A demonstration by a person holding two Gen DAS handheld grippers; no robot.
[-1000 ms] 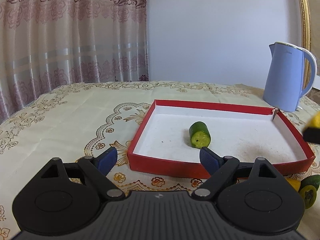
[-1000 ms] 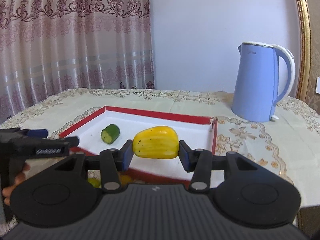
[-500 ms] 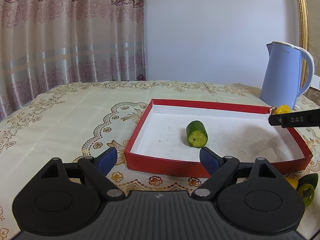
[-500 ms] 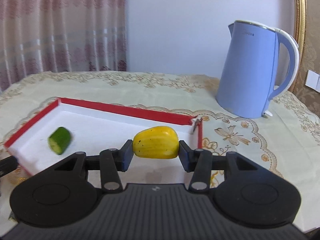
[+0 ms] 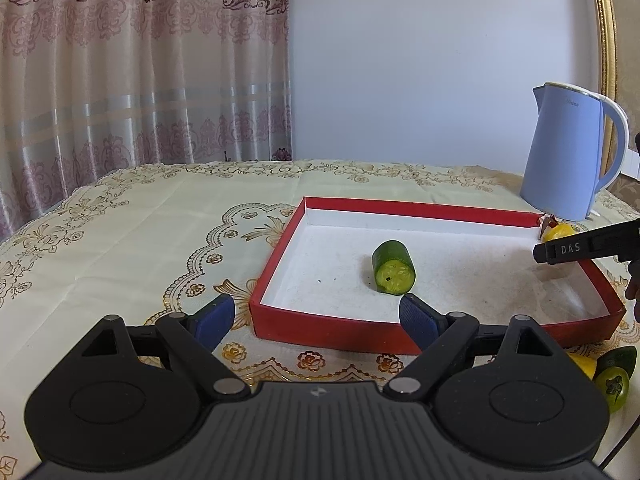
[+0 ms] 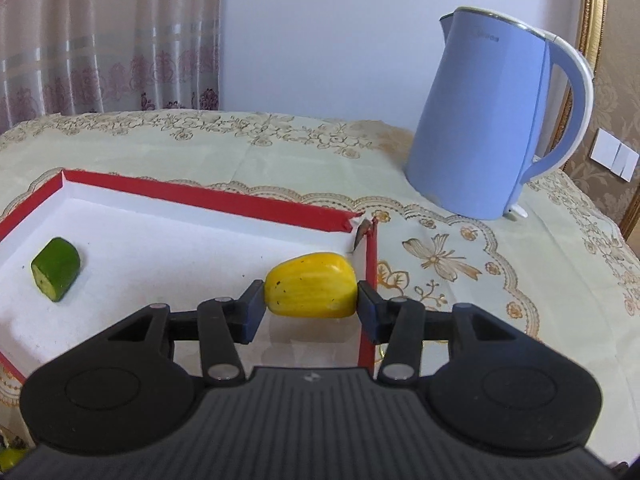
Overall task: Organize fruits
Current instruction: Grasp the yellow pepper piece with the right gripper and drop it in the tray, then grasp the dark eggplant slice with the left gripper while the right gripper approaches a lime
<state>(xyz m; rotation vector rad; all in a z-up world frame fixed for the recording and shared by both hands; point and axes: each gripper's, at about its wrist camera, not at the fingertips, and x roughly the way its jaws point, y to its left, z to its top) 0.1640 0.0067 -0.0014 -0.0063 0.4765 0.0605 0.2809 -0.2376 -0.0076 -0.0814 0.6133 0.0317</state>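
The right hand-held gripper (image 6: 311,307) pinched a smooth yellow fruit piece (image 6: 310,290) between its pads, low over the red tray's (image 6: 224,200) right corner. The left hand-held gripper (image 5: 316,318) was spread wide with nothing in it, tipped down at the tray's near wall. A round green cucumber chunk (image 5: 393,267) lay inside the tray on the table (image 5: 140,232).

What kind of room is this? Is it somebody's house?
Probably a room in a home, maybe a dining area. There's a table with a flowery tablecloth, patterned curtains by the wall, and a blue electric kettle beside a red tray.
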